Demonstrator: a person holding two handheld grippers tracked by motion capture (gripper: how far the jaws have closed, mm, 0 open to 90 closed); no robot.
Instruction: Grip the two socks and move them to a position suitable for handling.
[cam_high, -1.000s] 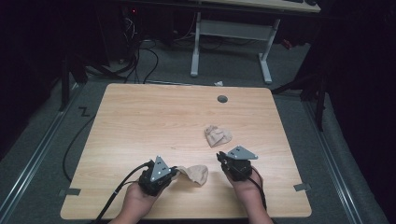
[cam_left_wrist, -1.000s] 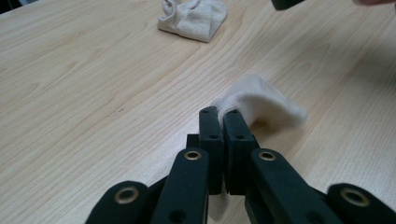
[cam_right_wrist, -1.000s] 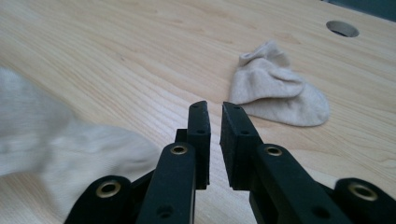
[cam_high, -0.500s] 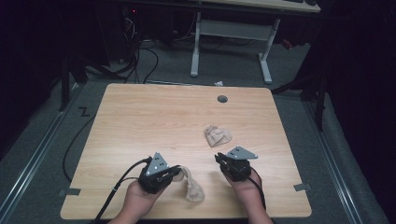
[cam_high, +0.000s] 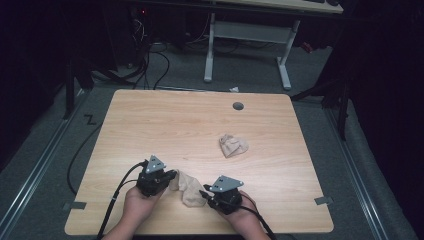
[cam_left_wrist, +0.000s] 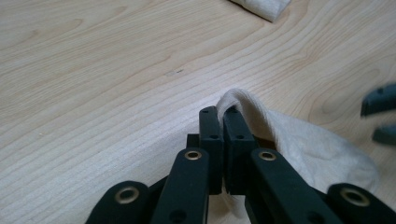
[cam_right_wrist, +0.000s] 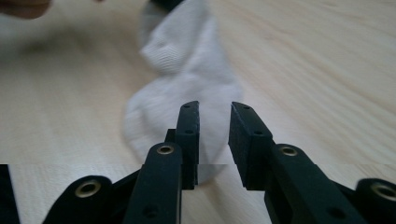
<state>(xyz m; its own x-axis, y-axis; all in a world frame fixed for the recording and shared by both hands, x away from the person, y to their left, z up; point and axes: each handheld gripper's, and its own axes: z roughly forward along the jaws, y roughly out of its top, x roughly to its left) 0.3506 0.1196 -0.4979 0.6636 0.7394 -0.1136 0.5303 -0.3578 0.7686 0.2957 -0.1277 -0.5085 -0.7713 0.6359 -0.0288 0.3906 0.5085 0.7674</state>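
Note:
A beige sock (cam_high: 188, 187) lies near the table's front edge between my two grippers. My left gripper (cam_high: 172, 176) is shut on one end of it. In the left gripper view the jaws (cam_left_wrist: 222, 116) pinch a fold of the sock (cam_left_wrist: 308, 149), which trails off to the right. My right gripper (cam_high: 205, 194) sits at the sock's other end with its jaws apart. They have just been opening. In the right gripper view the sock (cam_right_wrist: 187, 79) lies ahead of and under the gap of the right gripper (cam_right_wrist: 212, 114), and the pads do not press on it.
A second, balled-up sock (cam_high: 232, 145) rests right of the middle of the wooden table (cam_high: 165, 125), and its edge shows at the top of the left gripper view (cam_left_wrist: 261, 7). A round grommet hole (cam_high: 238, 106) sits near the far edge. Cables trail from both grippers.
My right gripper has moved left and toward the near edge, up to the sock. My left gripper has shifted a little left with the sock, which now stretches toward the right gripper.

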